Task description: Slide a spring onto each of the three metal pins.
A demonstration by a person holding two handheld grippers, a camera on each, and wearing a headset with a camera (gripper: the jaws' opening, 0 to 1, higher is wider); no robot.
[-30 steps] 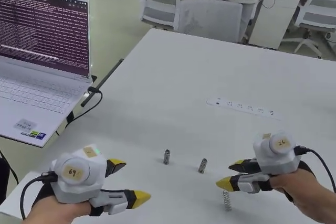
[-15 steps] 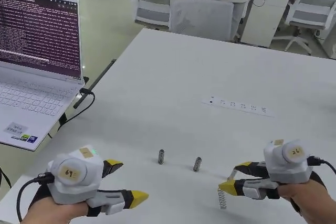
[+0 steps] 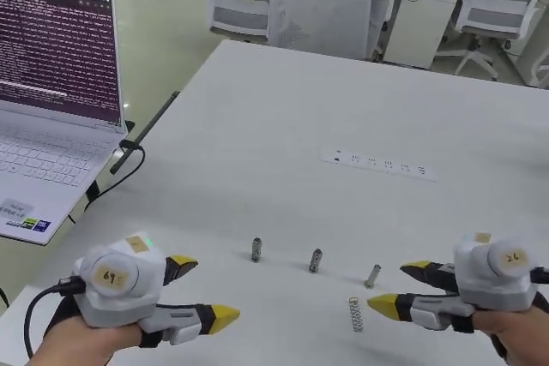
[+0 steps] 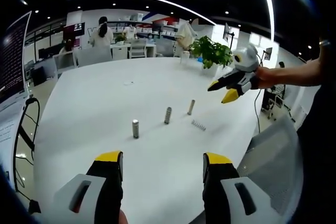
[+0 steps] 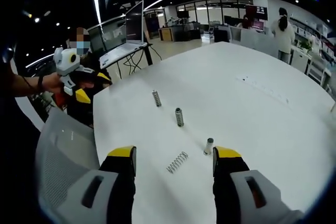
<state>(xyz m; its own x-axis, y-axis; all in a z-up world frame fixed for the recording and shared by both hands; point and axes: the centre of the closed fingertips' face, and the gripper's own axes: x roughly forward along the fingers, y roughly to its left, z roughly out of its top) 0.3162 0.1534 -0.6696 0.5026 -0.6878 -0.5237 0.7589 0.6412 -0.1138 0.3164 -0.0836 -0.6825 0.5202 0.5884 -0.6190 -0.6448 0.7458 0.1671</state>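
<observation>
Draws right gripper (image 3: 399,286) back, baring 3rd pin (image 3: 372,276). Holds both it and left gripper (image 3: 204,289) wide, empty. Should pinch loose spring (image 3: 355,314), lying beside pin, near 1 end and align upright.

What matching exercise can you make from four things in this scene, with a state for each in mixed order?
Things:
1. left pin
2. right pin
3. loose spring
4. laptop

States:
A. lies flat
B. stands bare, no spring on it
C. open, text on its screen
D. stands with a spring on it

Pairs: 1-D, 2-B, 3-A, 4-C
</observation>
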